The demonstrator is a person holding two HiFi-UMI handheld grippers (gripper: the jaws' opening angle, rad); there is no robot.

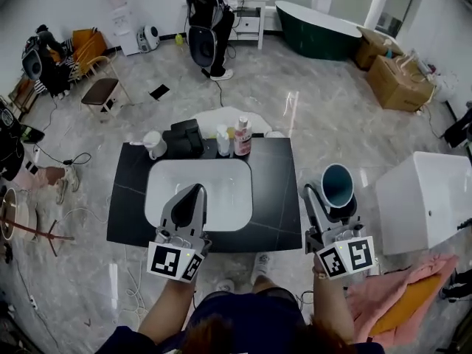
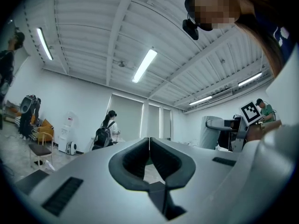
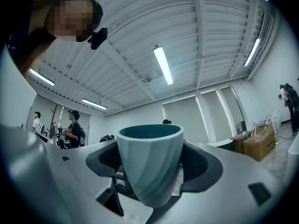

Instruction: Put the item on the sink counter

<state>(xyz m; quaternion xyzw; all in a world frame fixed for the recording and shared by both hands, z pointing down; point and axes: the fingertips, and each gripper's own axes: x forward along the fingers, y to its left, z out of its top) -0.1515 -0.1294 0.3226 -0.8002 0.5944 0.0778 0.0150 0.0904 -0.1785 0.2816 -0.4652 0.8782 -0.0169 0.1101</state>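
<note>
Black desk (image 1: 279, 198) on marble floor (image 1: 332, 124); one white basin (image 1: 221, 190). Behind basin: one mug (image 1: 153, 144), one black box (image 1: 183, 137), one pink bottle (image 1: 243, 137). Right of basin (past desk's edge): one teal cup (image 3: 149, 162), grasped in right gripper (image 3: 149, 169) jaws. Left gripper (image 2: 149, 146) jaws were clenched, empty.
</note>
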